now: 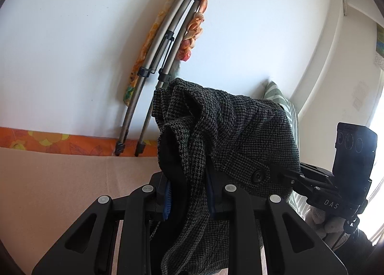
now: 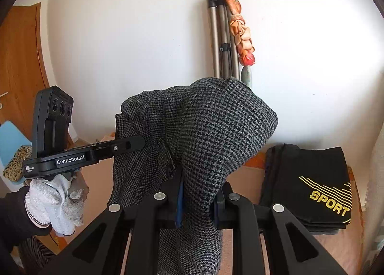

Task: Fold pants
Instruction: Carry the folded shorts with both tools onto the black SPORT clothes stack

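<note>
Dark houndstooth pants with a black button hang bunched in the air above the bed. My left gripper is shut on the pants' edge, cloth draped over and between its blue-padded fingers. My right gripper is shut on another part of the same pants, which bulge over its fingers. In the right wrist view the left gripper's body and the gloved hand show at the left, next to the cloth. In the left wrist view the right gripper's body shows at the right.
A folding frame with orange floral cloth leans on the white wall. A peach bed surface lies below. A folded black "SPORT" garment stack sits at the right. A striped pillow is behind the pants. A wooden door stands at the left.
</note>
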A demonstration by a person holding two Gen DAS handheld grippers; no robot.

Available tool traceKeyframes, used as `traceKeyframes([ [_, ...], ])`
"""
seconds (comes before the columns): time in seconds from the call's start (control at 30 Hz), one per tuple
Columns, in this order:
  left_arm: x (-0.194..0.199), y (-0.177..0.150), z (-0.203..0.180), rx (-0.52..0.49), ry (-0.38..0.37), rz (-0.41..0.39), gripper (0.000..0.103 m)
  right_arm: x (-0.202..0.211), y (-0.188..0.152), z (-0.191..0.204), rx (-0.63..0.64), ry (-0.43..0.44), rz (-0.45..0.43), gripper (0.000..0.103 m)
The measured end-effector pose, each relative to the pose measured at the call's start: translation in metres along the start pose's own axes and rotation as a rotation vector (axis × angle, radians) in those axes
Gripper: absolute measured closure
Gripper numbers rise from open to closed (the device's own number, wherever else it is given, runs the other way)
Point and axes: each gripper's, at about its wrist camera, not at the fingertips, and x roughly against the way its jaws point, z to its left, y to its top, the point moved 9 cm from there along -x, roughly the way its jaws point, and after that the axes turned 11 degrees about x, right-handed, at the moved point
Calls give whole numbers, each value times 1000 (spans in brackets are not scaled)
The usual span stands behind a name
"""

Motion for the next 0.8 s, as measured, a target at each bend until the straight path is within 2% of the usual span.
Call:
traceKeyframes([
  [0.23, -72, -5, -69, -30, -75, 42, 82, 44, -8, -82, -12, -109, -3, 87],
  [0.43, -136, -2, -102, -23, -105, 63, 82, 58, -14, -149, -16, -167, 10, 87],
  [0.6, -175, 3, -107, -16, -101, 57, 82, 44, -12, -196, 27, -192, 23, 87],
  [0.8, -223, 8, -91, 12, -61, 70, 82, -4, -18, -247, 45, -186, 61, 87],
])
